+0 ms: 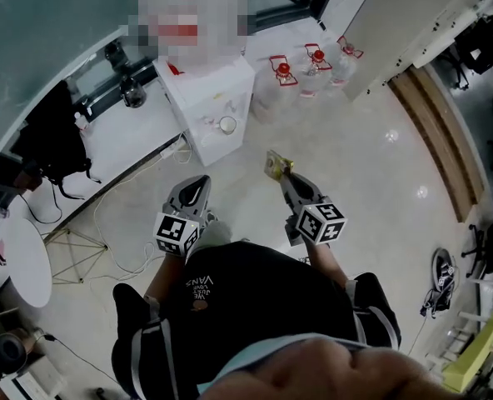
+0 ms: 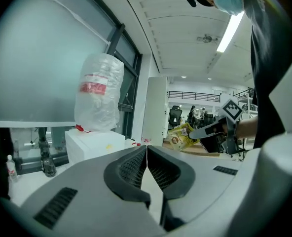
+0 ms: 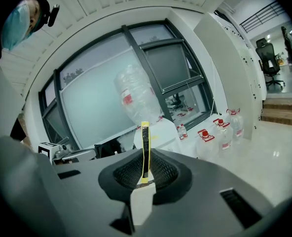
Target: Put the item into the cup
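Right tool (image 1: 283, 176) is pinched shut on the yellow snack packet (image 1: 274, 166), gripping it edge-on with the packet sticking out past the tips. Left tool (image 1: 198, 183) is closed with nothing in it. What looks like the cup (image 1: 227, 124) sits on the white desk (image 1: 198, 98), well ahead of both. I'd carry the packet over, line it up above the rim, tip it corner-down, and only let go once it's partly inside.
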`<state>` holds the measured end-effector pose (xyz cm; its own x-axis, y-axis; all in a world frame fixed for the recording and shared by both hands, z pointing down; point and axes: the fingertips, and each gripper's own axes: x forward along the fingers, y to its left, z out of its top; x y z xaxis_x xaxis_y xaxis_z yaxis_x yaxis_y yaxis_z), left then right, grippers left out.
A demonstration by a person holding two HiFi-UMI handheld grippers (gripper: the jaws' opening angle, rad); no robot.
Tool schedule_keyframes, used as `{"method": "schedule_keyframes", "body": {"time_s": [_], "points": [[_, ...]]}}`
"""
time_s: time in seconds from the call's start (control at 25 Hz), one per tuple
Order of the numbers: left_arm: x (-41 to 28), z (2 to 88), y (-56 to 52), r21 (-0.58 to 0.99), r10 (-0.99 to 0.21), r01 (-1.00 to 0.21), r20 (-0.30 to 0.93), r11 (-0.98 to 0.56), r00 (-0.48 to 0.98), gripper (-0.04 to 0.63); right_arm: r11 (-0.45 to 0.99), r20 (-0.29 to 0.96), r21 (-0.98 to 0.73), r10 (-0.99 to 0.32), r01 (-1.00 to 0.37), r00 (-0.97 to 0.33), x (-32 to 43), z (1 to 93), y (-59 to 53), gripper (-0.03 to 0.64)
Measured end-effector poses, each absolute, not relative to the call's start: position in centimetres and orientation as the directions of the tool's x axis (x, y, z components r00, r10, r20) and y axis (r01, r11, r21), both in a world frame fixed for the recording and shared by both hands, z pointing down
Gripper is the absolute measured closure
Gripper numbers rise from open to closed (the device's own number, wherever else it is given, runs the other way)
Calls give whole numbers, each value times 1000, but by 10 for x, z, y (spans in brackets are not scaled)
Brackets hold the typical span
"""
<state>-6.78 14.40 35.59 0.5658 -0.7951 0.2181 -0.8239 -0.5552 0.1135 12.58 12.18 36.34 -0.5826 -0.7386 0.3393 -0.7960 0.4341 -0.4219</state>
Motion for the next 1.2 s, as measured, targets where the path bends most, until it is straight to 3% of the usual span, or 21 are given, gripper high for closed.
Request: {"method": "schedule_keyframes", "body": {"time_s": [0.72, 1.2], "points": [[-111, 358, 58, 84, -677, -708, 230, -702, 699, 575, 324, 349, -408, -809, -854, -473, 80, 358, 42, 557], [-98, 373, 31, 108, -743, -779, 246, -617, 623, 575, 416, 383, -404, -732, -815, -564, 86, 381, 1, 557]]}}
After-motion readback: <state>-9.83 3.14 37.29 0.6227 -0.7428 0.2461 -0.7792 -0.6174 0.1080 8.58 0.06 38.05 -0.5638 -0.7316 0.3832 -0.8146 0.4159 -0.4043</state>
